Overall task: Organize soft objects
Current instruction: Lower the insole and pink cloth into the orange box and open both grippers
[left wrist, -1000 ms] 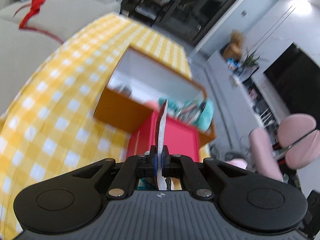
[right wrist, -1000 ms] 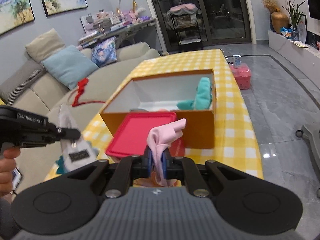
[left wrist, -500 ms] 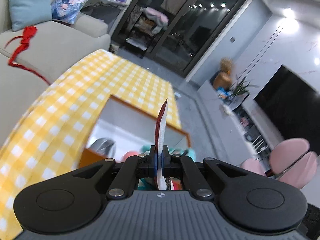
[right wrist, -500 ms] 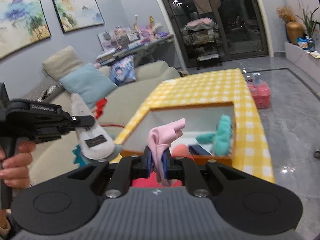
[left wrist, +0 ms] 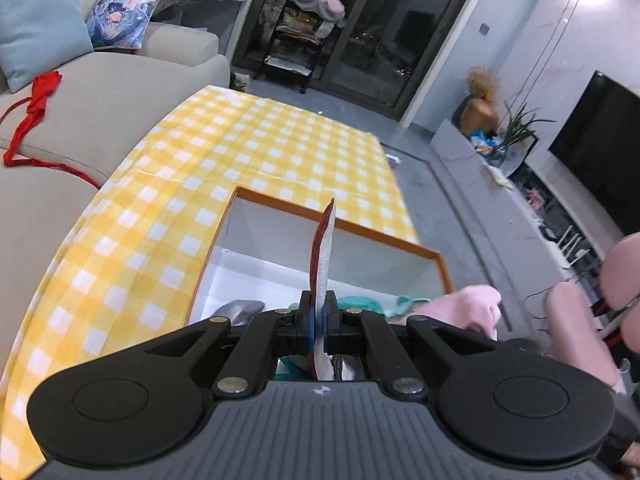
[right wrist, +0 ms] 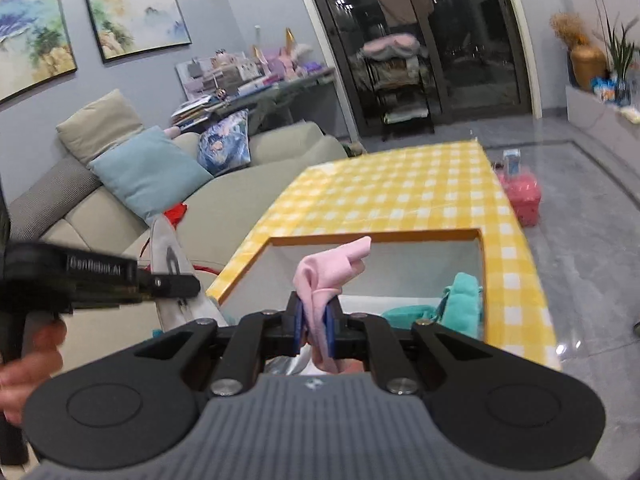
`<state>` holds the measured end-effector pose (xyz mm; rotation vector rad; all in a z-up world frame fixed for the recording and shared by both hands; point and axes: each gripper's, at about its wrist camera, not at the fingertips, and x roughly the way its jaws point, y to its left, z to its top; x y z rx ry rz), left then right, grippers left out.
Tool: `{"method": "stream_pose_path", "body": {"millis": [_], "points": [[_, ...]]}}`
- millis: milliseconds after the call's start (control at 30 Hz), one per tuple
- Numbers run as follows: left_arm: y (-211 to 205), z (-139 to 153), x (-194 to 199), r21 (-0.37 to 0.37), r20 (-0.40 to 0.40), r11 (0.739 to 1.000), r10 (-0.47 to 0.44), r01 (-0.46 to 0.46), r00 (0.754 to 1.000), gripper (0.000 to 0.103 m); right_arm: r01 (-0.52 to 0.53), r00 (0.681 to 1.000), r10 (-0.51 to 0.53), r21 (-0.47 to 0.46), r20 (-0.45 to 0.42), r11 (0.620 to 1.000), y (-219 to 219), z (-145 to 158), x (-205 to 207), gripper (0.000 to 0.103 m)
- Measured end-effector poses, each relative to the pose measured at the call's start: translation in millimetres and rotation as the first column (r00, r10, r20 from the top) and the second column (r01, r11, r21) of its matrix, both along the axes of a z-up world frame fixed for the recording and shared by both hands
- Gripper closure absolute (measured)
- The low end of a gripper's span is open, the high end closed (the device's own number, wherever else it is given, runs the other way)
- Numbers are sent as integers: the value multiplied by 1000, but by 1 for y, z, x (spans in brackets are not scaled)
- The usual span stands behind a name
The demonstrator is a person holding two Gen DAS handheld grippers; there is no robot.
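The left gripper (left wrist: 319,322) is clamped tight on a flat white soft item with a red edge (left wrist: 322,252), which stands upright between the blue pads and hangs below them. The right gripper (right wrist: 316,326) pinches a pink cloth (right wrist: 326,270) that bunches above its jaws. Both items hover over the near edge of the orange-rimmed box (left wrist: 280,204), which sits on the yellow checked tablecloth (left wrist: 256,136). Inside the box, a teal soft item (right wrist: 460,300) leans against the right wall and something grey (left wrist: 240,310) lies at the near left, so part of the sorting looks done; the two held pieces are not yet dropped in. Both grippers tilt down toward the box opening, side by side, the left one held in a hand (right wrist: 28,356) seen at the left of the right wrist view. A red cloth (left wrist: 40,92) lies on the sofa (left wrist: 120,92) at the left.
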<state>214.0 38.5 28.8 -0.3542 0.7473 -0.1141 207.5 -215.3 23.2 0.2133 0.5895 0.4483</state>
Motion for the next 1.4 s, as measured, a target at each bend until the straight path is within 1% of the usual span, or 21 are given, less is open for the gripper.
{"method": "stream_pose_path", "body": {"millis": [133,200,300,367,433,467,533,567,600,667,767,833,967,1033,1100,1133,1167,1233,1300,1333,1400], "points": [[1,-19,17,-55,-13,998,31,-31,999,100,28,998,-27,29,-52,999,2,-23,41,94],[0,-23,28,-53,0,998,45,-45,999,100,28,998,-27,25,-62,999,4,-31,55,94],[-7,-22,43,9,18,995,102,-102,995,99,19,997,-16,34,-81,999,6,-43,79,94],[-13,-27,51,29,11,991,129,-129,992,99,9,993,-1,63,-122,998,5,-51,93,94],[-22,-33,57,62,2,991,115,-115,993,99,-12,984,32,117,-174,993,5,-58,103,94],[-28,-37,60,103,0,989,111,-110,994,99,-16,982,40,129,-186,992,5,-60,108,94],[-37,-43,63,176,-6,978,115,-112,993,99,-14,982,34,108,-186,994,7,-63,115,94],[-41,-48,66,212,-25,972,114,-106,993,98,-14,982,29,83,-184,996,10,-65,119,94],[-42,-52,67,225,-39,969,110,-98,993,98,-18,979,30,60,-203,998,12,-68,124,94],[-43,-58,67,236,-47,968,97,-83,994,96,-10,969,21,45,-244,999,14,-76,129,94],[-42,-64,70,274,-46,954,137,-120,989,95,-16,967,17,7,-254,1000,18,-87,133,94],[-42,-65,71,296,-46,942,177,-156,983,79,0,965,-3,-12,-263,1000,17,-92,135,94],[-43,-63,72,325,-13,931,181,-167,983,64,12,958,-4,25,-287,1000,14,-93,139,93],[-44,-65,71,328,2,929,183,-173,983,47,12,961,-6,19,-278,1000,14,-91,138,93],[-43,-66,73,310,-1,937,167,-159,986,41,7,965,-7,-2,-264,1000,16,-89,137,93],[-42,-66,73,295,1,943,163,-156,987,34,12,965,-13,-5,-261,1000,16,-89,136,93],[-40,-65,73,272,9,949,163,-159,987,33,14,964,-14,-2,-265,1000,15,-90,136,92],[-38,-63,72,243,40,955,163,-168,986,22,15,961,-11,13,-276,1000,16,-92,139,92],[-39,-59,69,238,75,955,163,-176,984,15,11,960,-5,20,-281,1000,16,-91,139,91],[-40,-58,69,243,79,956,152,-167,985,14,9,961,-3,20,-276,1000,16,-89,139,91],[-43,-57,68,253,67,961,102,-115,993,13,7,964,-3,15,-264,1000,17,-86,139,89]]}}
